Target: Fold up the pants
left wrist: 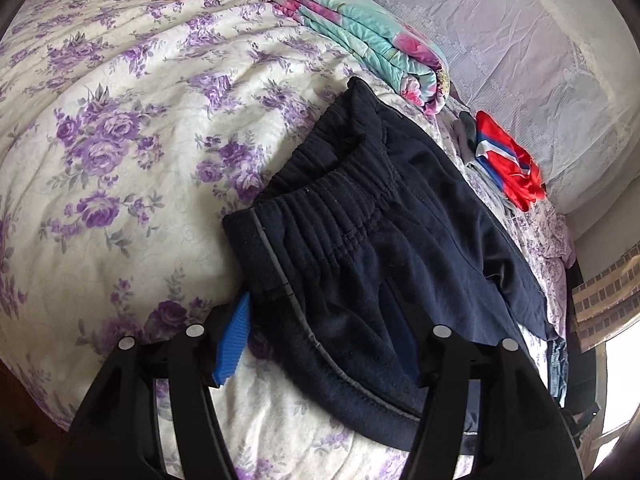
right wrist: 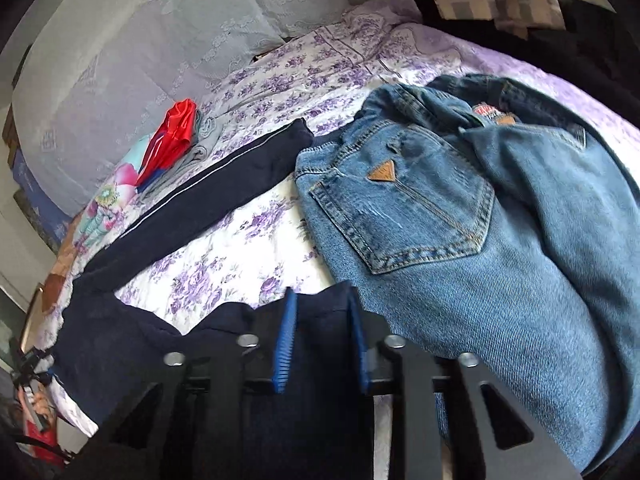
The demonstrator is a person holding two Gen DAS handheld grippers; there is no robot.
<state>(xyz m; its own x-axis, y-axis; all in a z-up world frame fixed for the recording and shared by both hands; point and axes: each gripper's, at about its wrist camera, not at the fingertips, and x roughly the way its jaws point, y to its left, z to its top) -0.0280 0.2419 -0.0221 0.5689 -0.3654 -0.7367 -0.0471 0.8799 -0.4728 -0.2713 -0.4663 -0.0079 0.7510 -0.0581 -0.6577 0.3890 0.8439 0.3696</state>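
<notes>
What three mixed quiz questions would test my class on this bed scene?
1. True or false: the jeans lie beside the navy pants on the floral quilt.
2. What colour are the pads of the right gripper?
3. The left gripper is: A open around the pants' edge, B shut on the red garment, C out of view.

Key: 1 true; 2 blue; 3 A.
</notes>
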